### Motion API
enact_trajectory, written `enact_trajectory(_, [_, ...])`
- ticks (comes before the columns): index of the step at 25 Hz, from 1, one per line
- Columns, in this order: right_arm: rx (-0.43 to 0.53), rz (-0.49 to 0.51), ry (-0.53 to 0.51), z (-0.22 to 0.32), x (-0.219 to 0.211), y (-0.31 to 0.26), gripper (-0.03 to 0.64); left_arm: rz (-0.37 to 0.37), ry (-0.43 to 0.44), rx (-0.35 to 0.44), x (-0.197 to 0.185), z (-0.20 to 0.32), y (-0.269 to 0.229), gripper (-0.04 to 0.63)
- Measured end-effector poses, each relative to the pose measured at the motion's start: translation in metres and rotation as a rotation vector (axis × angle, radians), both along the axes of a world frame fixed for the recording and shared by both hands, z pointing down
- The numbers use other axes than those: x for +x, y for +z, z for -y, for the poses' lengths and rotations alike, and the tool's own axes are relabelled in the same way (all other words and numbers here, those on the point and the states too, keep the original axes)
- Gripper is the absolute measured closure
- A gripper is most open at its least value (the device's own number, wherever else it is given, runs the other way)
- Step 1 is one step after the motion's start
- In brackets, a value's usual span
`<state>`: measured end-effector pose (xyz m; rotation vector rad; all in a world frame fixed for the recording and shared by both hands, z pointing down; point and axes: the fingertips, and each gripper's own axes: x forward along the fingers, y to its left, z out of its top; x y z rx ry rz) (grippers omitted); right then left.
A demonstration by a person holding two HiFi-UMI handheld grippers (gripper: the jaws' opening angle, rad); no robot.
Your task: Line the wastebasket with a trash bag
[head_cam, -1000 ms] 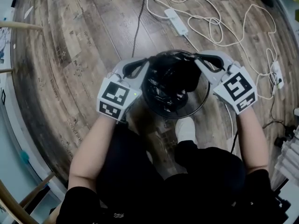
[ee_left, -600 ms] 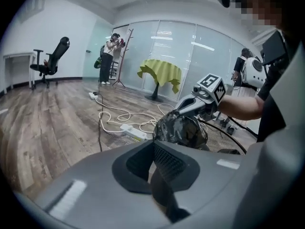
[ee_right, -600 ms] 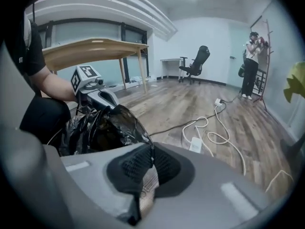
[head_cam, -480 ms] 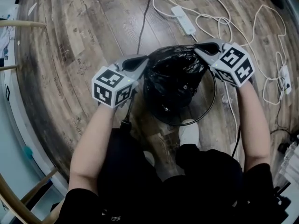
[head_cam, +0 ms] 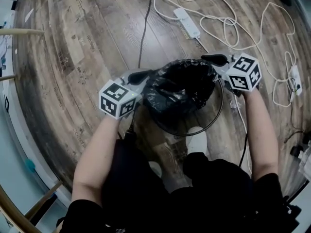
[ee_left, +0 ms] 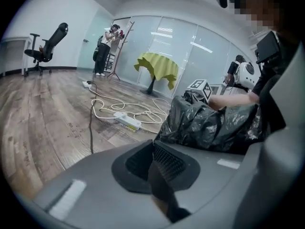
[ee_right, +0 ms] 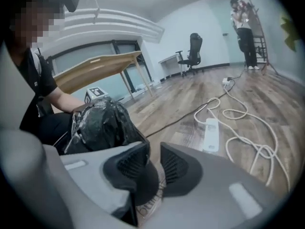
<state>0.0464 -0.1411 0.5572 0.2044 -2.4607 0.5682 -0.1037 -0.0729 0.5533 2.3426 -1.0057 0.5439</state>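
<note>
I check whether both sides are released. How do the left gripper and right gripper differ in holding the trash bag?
The left gripper is shut on the trash bag film; the right gripper has just been opening its jaws, which stand apart with film between them. The left gripper is at the bag's near left, the right gripper at its far right. Both are beside the wastebasket rim.
</note>
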Motion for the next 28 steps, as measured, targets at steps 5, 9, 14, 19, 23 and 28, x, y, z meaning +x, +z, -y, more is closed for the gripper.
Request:
enact_trajectory(5, [0.098,0.046,0.180,0.015,0.043,-0.054,0.417,-0.023,-0.045,0.059,-0.022,0.004,-0.010,0.411])
enact_trajectory(9, [0.204,0.073,0.326,0.021,0.060,-0.102,0.417,0.013,-0.122,0.140,-0.058,0.004,-0.034,0.411])
enact_trajectory(14, [0.194,0.073,0.540,0.038,0.094,-0.118,0.417,0.029,-0.109,0.320,-0.056,0.003,-0.102,0.411])
enact_trajectory(19, [-0.083,0.230,0.446,0.019,0.078,-0.113,0.417,0.102,0.119,0.419,0.009,-0.016,-0.134,0.411])
enact_trajectory(23, [-0.069,0.122,0.432,0.006,0.091,-0.095,0.417,0.137,0.207,0.437,0.040,-0.020,-0.132,0.411])
enact_trajectory(28, [0.056,0.172,0.474,0.007,0.114,-0.121,0.417,0.129,0.194,0.417,0.052,-0.013,-0.128,0.411])
